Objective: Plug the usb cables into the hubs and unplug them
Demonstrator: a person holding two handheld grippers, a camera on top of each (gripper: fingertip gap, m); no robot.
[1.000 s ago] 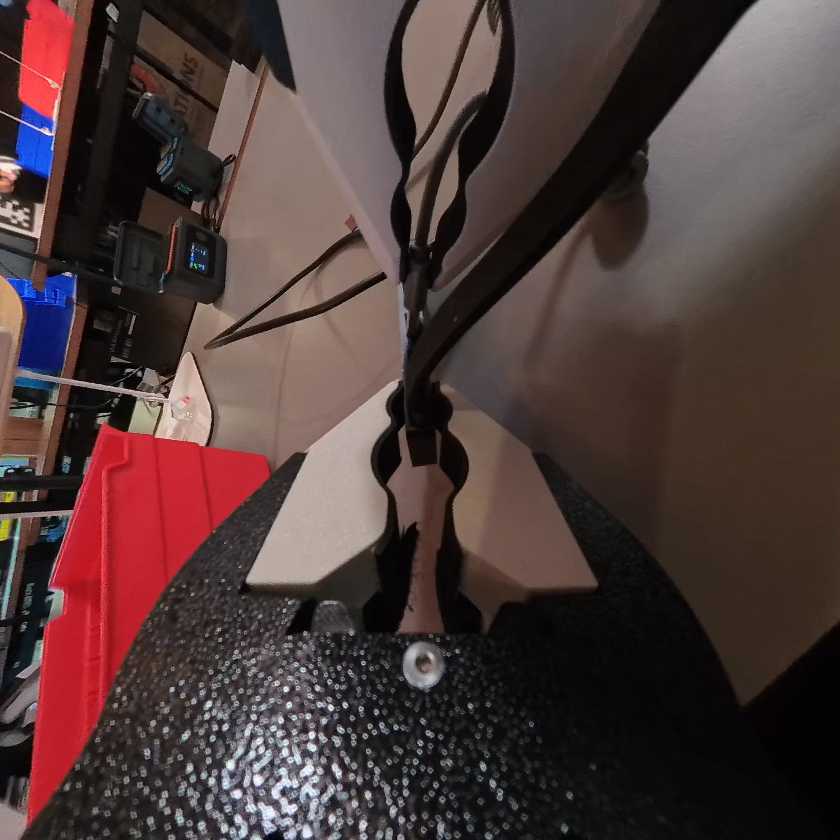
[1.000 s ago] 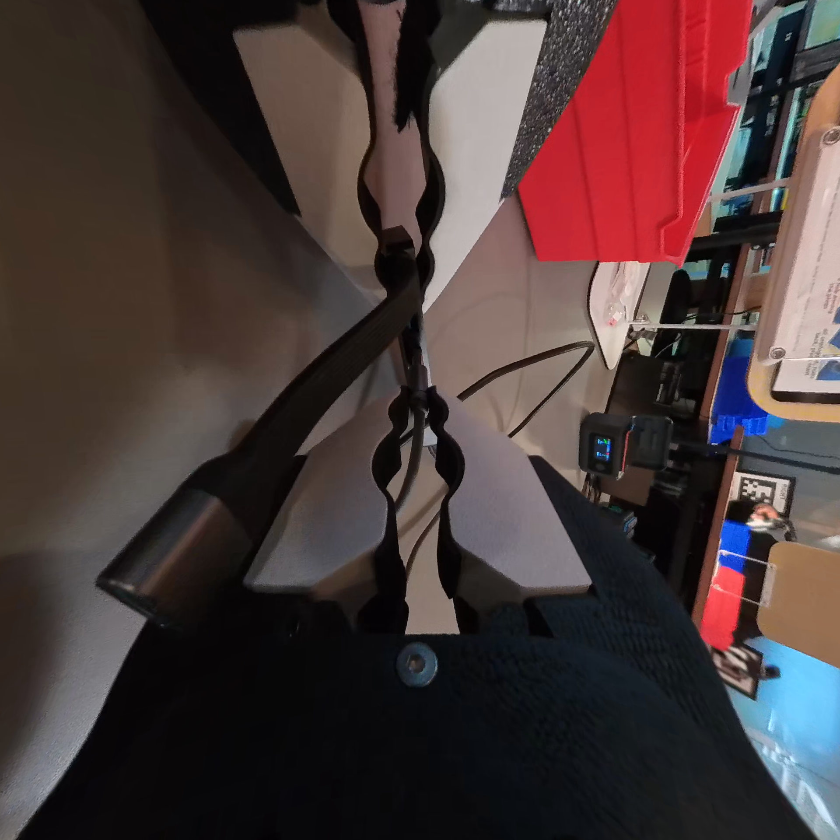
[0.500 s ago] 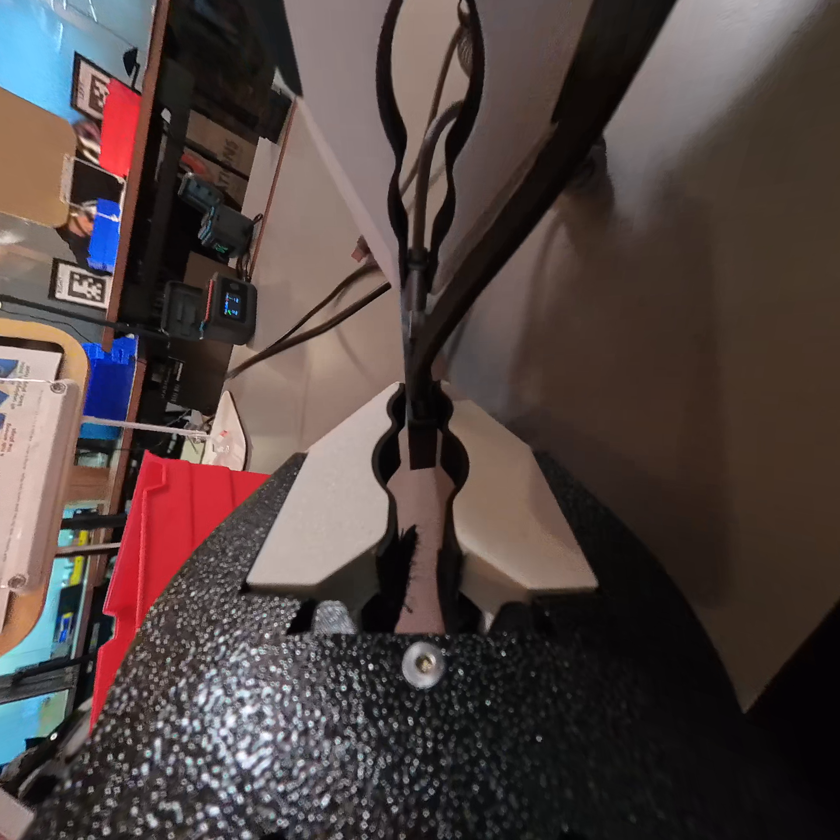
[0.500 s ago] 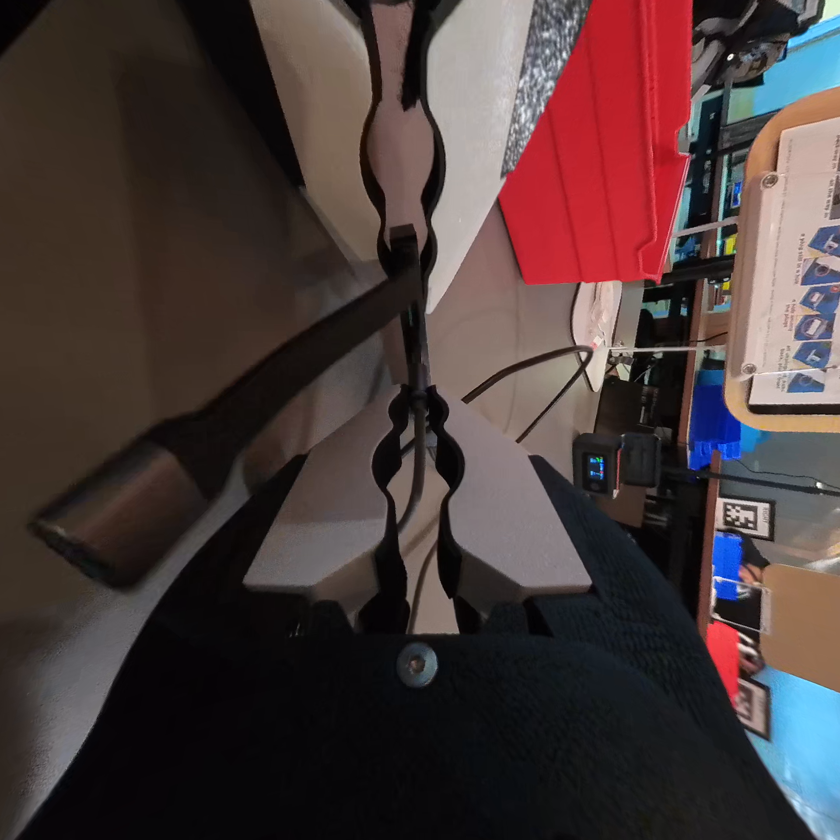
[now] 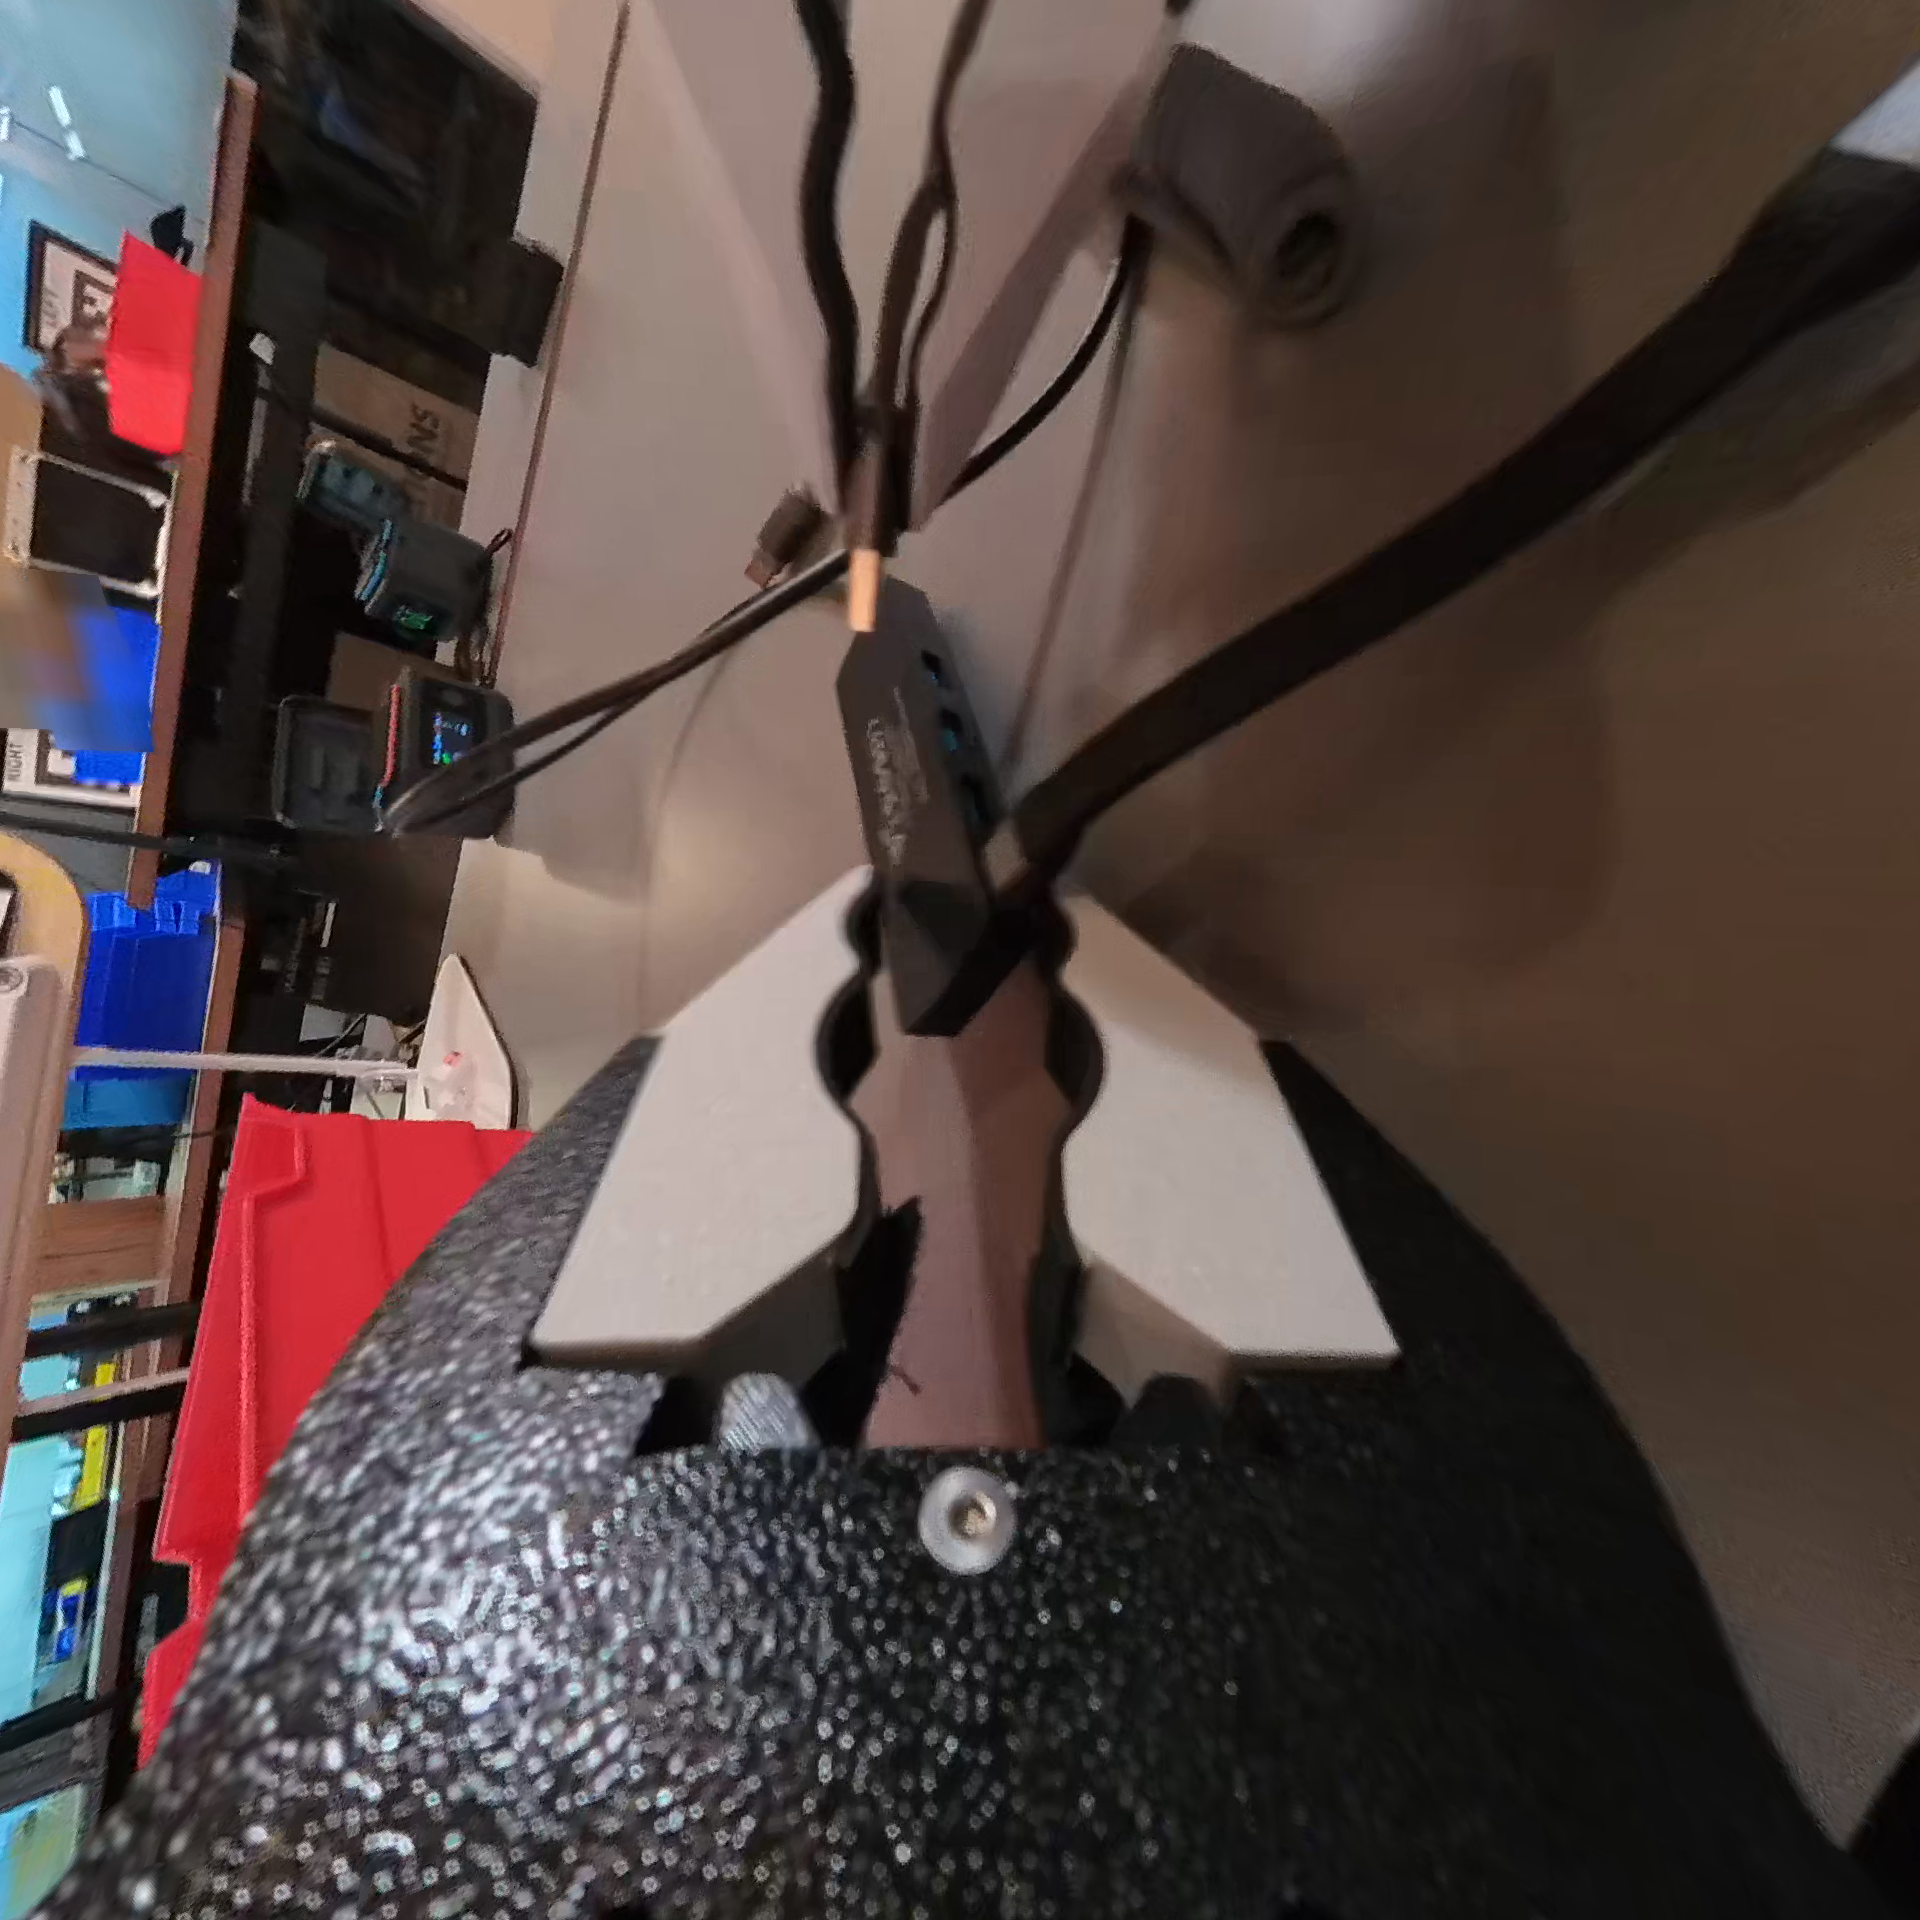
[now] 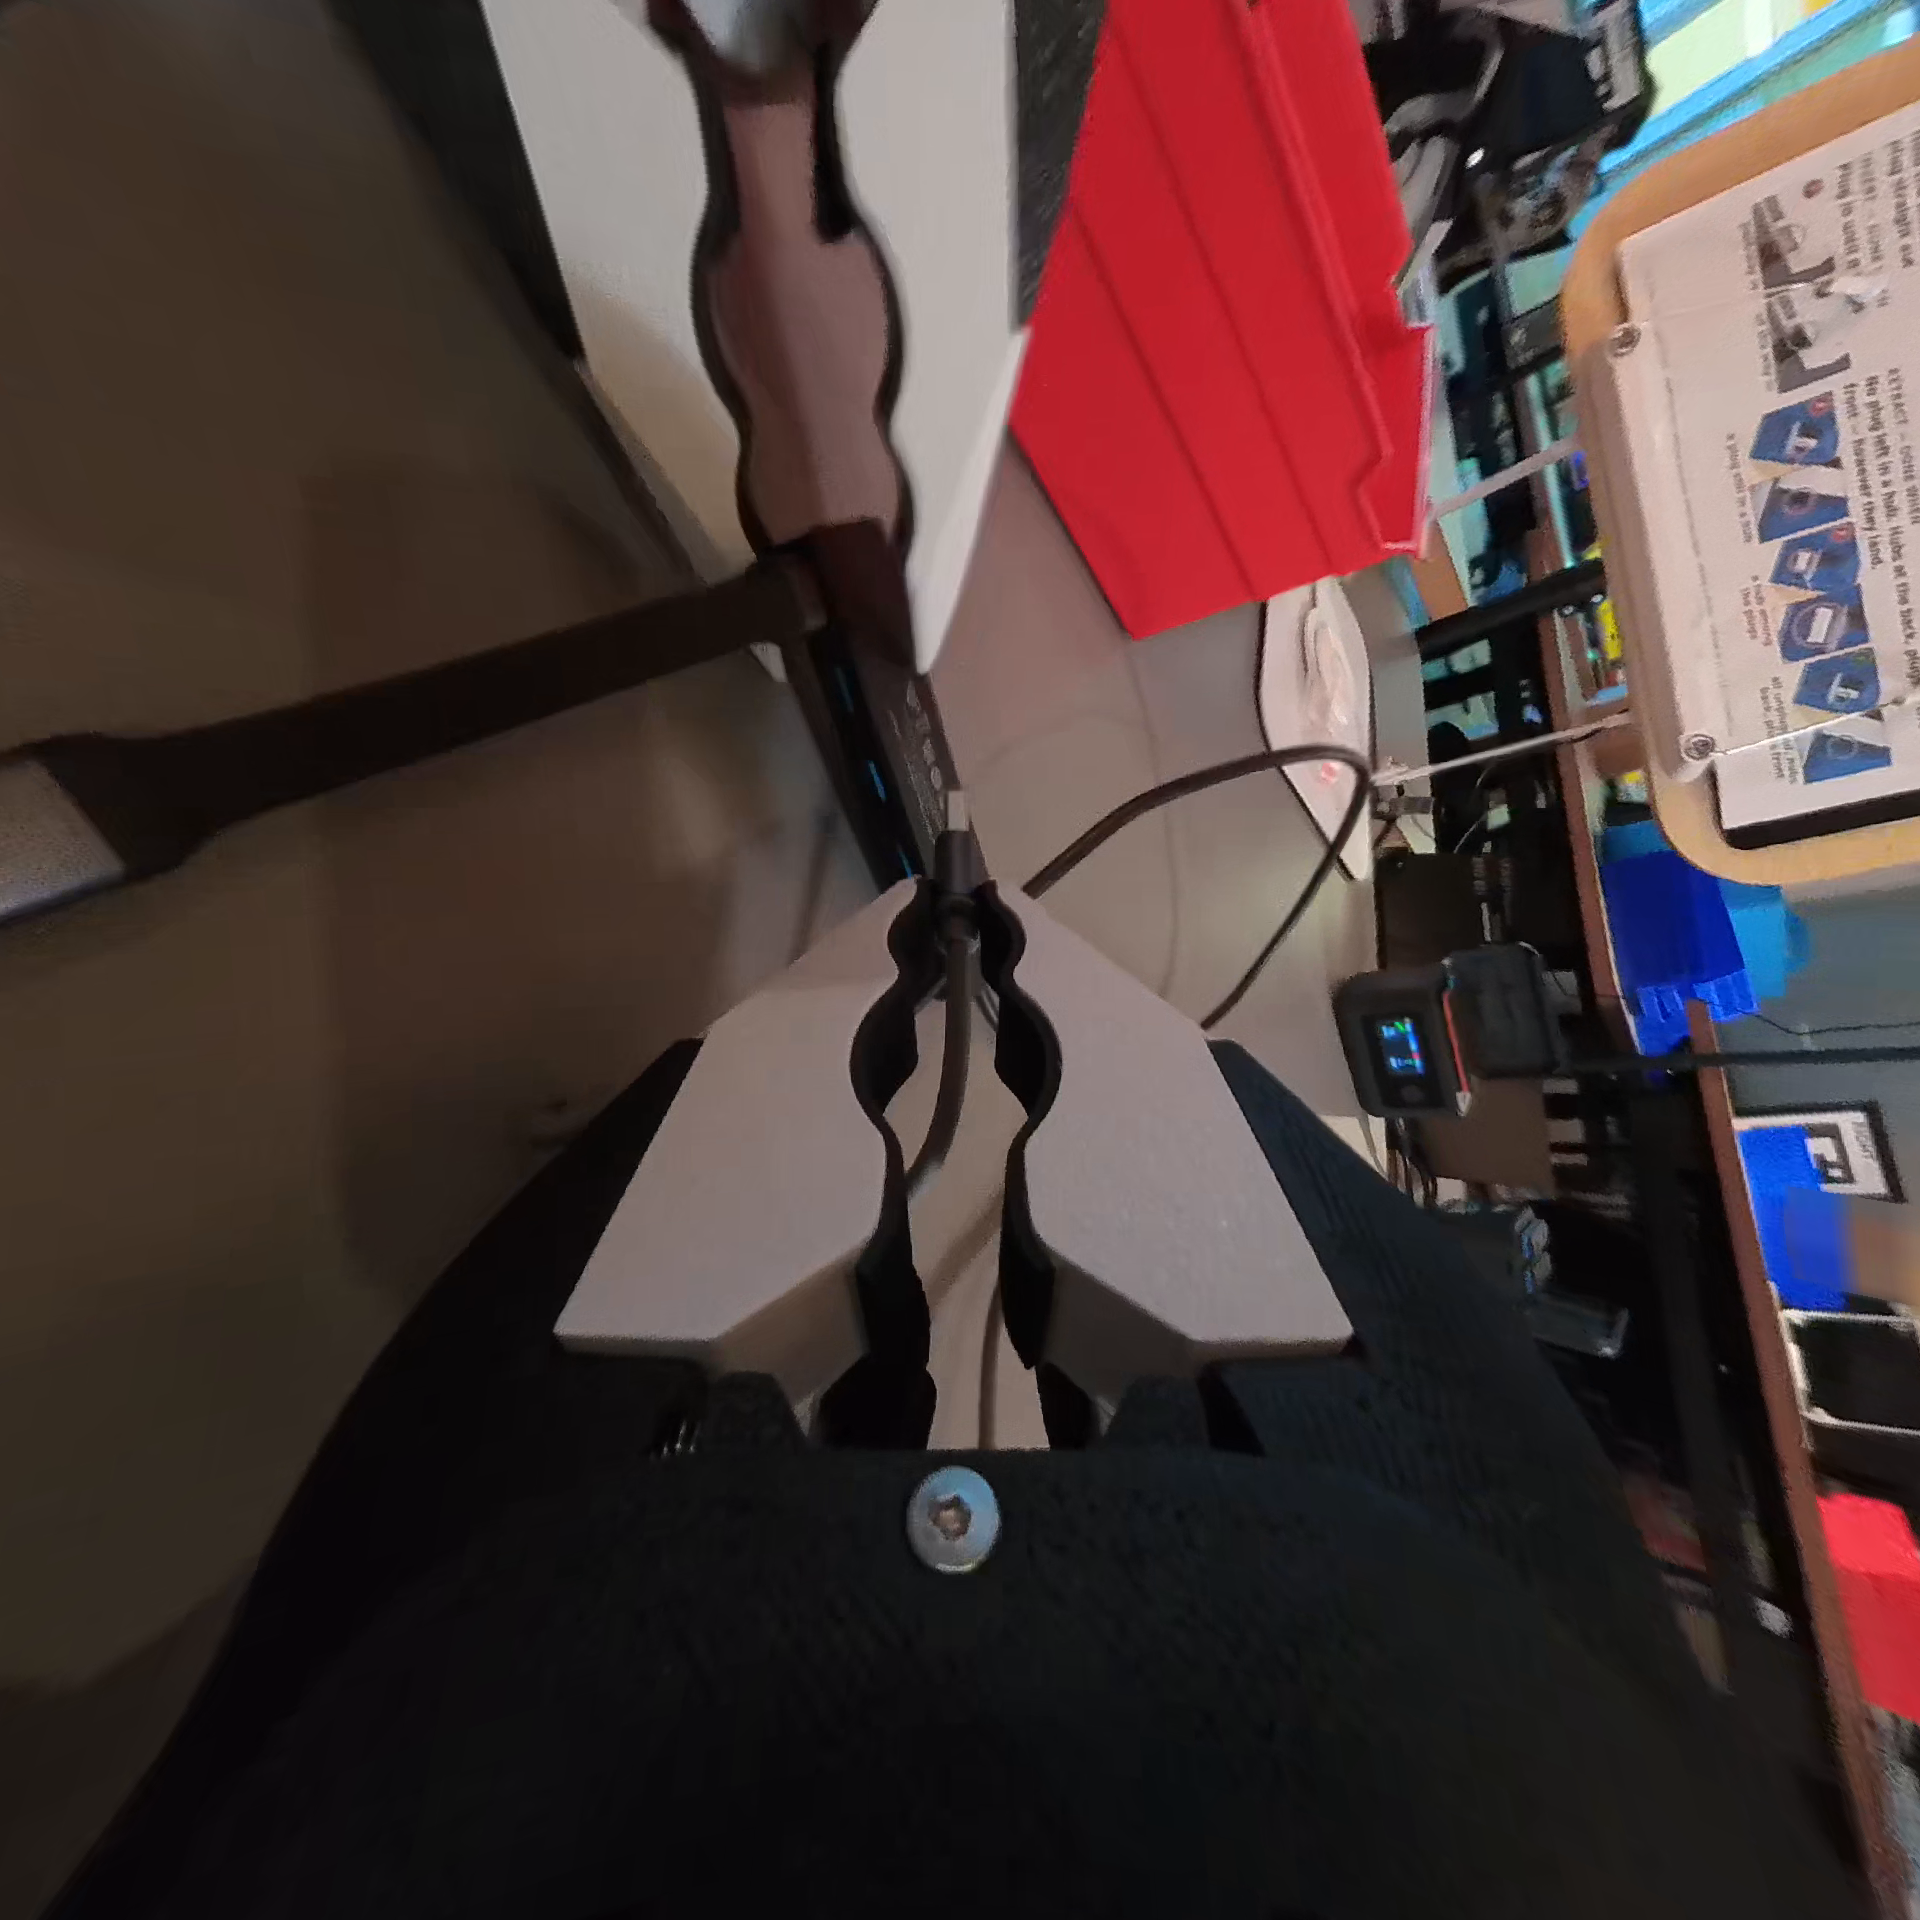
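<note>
Two grippers face each other, and the gap between plug and hub has just opened. Our left gripper (image 5: 951,940) is pinching the near end of the black usb hub (image 5: 914,790), jaws pressed onto it. Our right gripper (image 6: 954,904) is pinched on the dark collar of a thin usb cable (image 6: 1164,821), just behind its plug (image 6: 956,808).

In the left wrist view the plug's metal tip (image 5: 862,592) hangs bare, just off the hub's far end, not seated in any port. So, by our reading, that's one unplug done, or close to it; a blue-lit row of ports shows along the hub's side.

Vs 1 s and 0.5 s ago: grippers were nearly tip to tip w/ the hub hidden betw. them, cable running straight across. Now they've drawn apart, hub body is in full view, and its flat black lead (image 5: 1455,540) sweeps off to the right. Both frames are blurred, so motion is prob. ongoing.

Beyond: red bin (image 6: 1226,312), small device w/ lit screen (image 6: 1403,1049), another loose connector (image 5: 781,535) on the pale table (image 5: 665,468).
</note>
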